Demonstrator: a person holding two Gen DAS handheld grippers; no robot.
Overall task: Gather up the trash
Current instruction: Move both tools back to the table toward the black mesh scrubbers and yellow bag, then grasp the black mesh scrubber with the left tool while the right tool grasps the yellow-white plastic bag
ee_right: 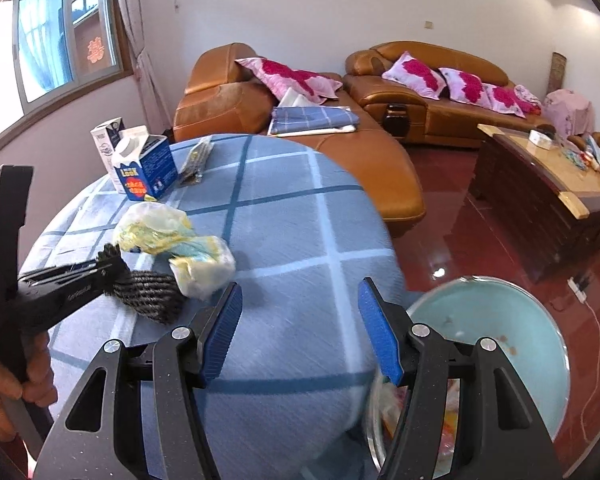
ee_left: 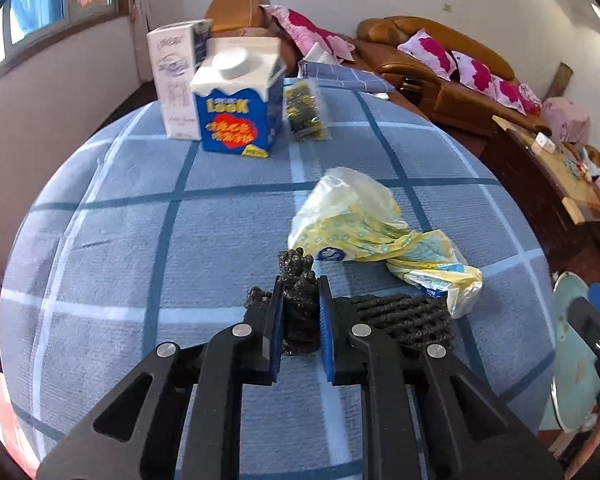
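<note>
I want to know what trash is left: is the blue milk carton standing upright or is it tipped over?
Upright. The blue milk carton stands on its base on the table, white cap on top.

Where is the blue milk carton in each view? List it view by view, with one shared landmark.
Left wrist: blue milk carton upper centre-left, far across the table.
Right wrist: blue milk carton upper left, smaller.
Shared landmark: the white box right behind it.

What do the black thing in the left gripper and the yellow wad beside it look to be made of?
Black netting: looks like soft foam mesh, matte, with an open knobbly weave; the left gripper squeezes it. Yellow wad: thin crinkled plastic film, glossy and partly see-through, probably a printed wrapper.
</note>
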